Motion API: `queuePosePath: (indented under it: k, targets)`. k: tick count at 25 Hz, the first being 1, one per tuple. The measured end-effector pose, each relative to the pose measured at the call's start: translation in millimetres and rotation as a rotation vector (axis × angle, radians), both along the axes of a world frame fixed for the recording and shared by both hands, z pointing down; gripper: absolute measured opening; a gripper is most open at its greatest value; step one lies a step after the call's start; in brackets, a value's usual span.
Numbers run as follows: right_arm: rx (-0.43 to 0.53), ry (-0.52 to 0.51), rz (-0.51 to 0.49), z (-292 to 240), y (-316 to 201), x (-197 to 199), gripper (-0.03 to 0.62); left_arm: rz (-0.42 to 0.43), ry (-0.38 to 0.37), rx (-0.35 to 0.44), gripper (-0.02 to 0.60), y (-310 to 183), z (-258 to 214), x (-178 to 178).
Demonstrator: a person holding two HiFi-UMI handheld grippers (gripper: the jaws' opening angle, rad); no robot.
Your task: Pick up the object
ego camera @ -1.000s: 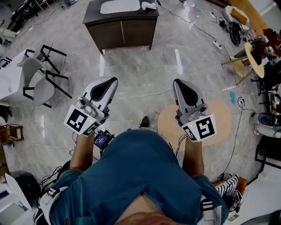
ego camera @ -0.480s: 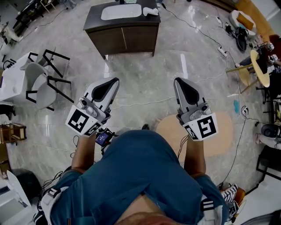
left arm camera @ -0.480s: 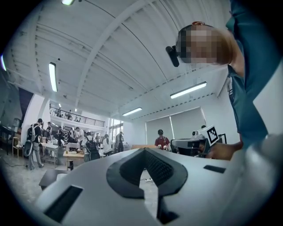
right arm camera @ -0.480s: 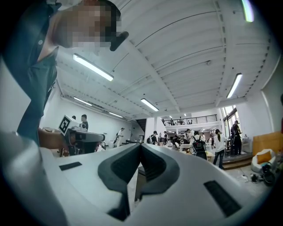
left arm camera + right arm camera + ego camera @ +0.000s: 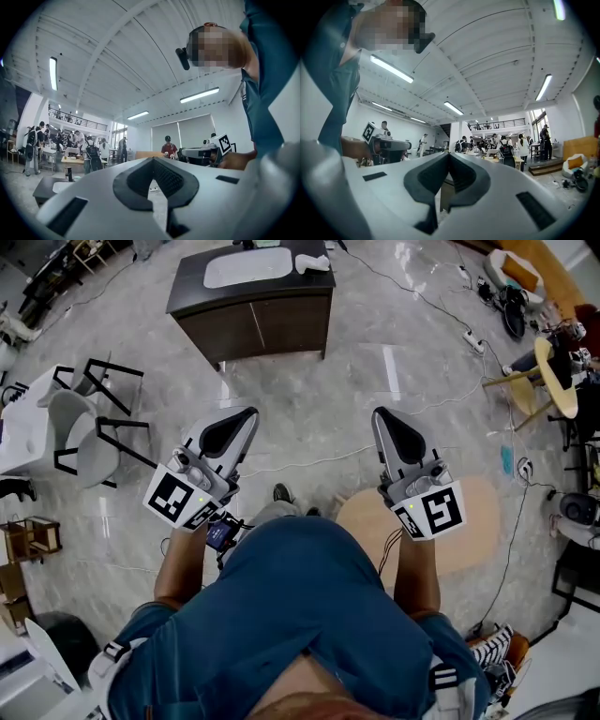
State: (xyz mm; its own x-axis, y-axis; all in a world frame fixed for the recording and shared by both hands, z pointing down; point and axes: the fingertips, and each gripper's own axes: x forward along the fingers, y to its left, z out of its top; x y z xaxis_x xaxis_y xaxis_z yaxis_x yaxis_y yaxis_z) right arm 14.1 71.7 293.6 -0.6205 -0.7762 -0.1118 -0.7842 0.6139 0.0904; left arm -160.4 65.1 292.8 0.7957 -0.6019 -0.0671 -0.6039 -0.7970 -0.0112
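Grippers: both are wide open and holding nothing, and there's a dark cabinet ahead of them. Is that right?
Not quite. The grippers are shut, not wide open. The left gripper view and the right gripper view each show the jaws closed together at the tips. The rest is right: they hold nothing, and the dark cabinet stands ahead of them in the head view.

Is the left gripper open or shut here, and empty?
Shut, empty: in its own view the left gripper shows tips touching, nothing between them.

dark cabinet [image 5: 272, 324] ahead | white chairs [image 5: 80, 432] left | cable [image 5: 309, 460], perhaps, across floor [image 5: 319, 390]
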Motion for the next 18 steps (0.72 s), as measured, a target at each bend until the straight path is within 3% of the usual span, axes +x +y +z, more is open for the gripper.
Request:
queuePosePath:
  k: [18]
  targets:
    - [0.023,0.067,0.081,-15,-97,-57,0.014,0.075,0.077,0.013,0.005,-116,0,-54]
